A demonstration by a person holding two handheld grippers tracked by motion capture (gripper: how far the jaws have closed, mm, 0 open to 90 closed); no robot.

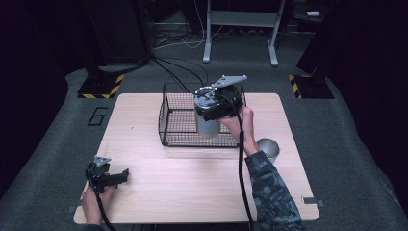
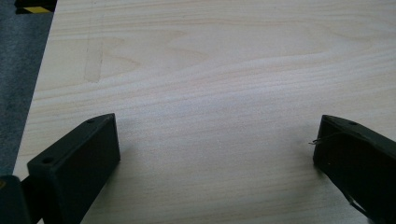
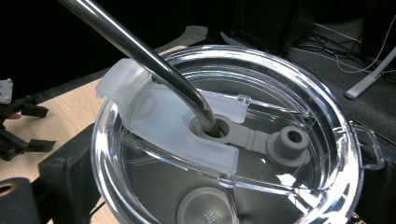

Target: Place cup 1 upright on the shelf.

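Two grippers up: my right gripper (image 1: pixel 211 115) pinches the steel tumbler (image 1: pixel 208 126) over the wire basket (image 1: pixel 175 118), left gripper (image 1: pixel 122 175) idles spread by the table (image 1: pixel 192 183) edge, and any tilt could snag it on the rim.

A large digit "6" (image 1: pixel 97 116) is marked in dark lines on the grey floor (image 1: pixel 57 144), at about nine o'clock from the wire basket (image 1: pixel 185 120) in the high view. In the right gripper view, small embossed lettering sits on a round plug (image 3: pixel 205 210) at six o'clock in the clear lid (image 3: pixel 280 74), too small to read.
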